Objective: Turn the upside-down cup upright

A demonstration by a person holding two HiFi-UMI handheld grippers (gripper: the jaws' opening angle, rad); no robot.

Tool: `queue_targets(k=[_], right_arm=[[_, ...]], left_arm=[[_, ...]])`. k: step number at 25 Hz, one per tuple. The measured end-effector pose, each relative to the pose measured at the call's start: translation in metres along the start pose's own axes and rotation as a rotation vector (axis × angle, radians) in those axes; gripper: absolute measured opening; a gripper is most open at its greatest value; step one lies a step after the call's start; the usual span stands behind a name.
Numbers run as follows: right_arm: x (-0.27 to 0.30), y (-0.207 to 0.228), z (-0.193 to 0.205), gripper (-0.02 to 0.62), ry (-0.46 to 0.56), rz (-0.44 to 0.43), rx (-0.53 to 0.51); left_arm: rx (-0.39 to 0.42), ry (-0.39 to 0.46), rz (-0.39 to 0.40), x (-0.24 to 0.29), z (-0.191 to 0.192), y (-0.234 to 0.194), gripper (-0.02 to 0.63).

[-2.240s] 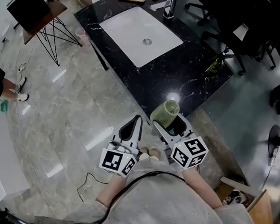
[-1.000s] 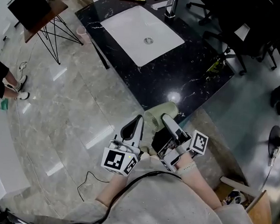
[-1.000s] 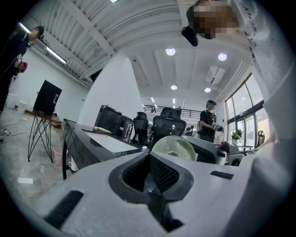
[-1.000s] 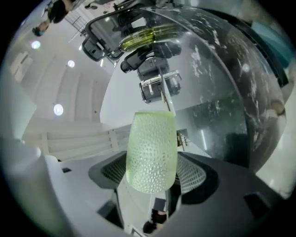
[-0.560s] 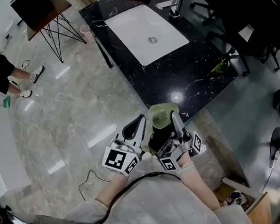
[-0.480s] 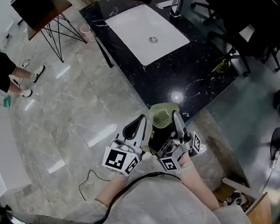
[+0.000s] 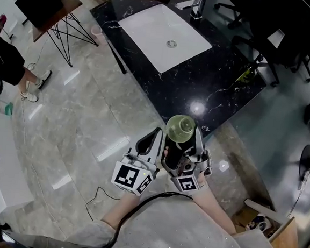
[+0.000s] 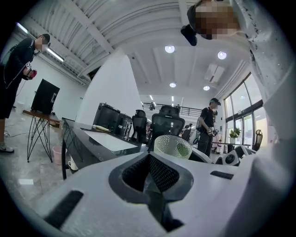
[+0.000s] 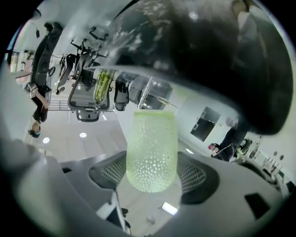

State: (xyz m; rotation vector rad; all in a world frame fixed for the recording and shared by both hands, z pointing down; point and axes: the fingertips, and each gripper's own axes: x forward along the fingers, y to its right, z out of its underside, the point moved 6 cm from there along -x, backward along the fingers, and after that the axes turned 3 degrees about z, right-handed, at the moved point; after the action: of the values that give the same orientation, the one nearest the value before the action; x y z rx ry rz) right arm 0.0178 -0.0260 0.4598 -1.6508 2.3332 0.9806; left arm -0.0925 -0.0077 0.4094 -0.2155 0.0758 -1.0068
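I count one cup (image 7: 180, 128), green and dimpled. It is clamped between the two jaws of my right gripper (image 7: 183, 148), mouth upward, and as far as I can see into it, it looks empty. It hangs in the air just near the closest corner of the black counter (image 7: 202, 81). My left gripper (image 7: 151, 138) sits just left of it, jaws together on nothing. Farther off, the counter carries one white sink (image 7: 147, 23) holding only its drain, one faucet (image 7: 197, 1) at its far end and one green bottle (image 7: 247, 75) at the right edge. One pink bin (image 7: 96, 34) stands on the floor to the left.
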Motion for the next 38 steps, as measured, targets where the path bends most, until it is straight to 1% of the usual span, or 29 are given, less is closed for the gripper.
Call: queue_targets(k=[6, 10, 14, 21, 38], right_arm=[[0.000, -0.001, -0.002, 0.324, 0.014, -0.091, 0.092], [-0.002, 0.003, -0.007, 0.324, 0.056, -0.139, 0.154], [-0.005, 0.002, -0.008, 0.324, 0.065, -0.182, 0.180], [-0.004, 0.001, -0.008, 0.324, 0.079, -0.256, 0.193], [-0.004, -0.003, -0.017, 0.324, 0.130, -0.291, 0.182]], left_arm=[[0.012, -0.025, 0.002, -0.001, 0.002, 0.001, 0.006], [0.021, -0.044, 0.000, 0.002, 0.003, -0.001, 0.008], [0.030, -0.057, 0.008, 0.005, 0.003, 0.001, 0.006], [0.033, -0.061, 0.004, 0.007, 0.000, 0.000, 0.008], [0.020, -0.070, -0.011, 0.009, 0.003, -0.001, 0.006]])
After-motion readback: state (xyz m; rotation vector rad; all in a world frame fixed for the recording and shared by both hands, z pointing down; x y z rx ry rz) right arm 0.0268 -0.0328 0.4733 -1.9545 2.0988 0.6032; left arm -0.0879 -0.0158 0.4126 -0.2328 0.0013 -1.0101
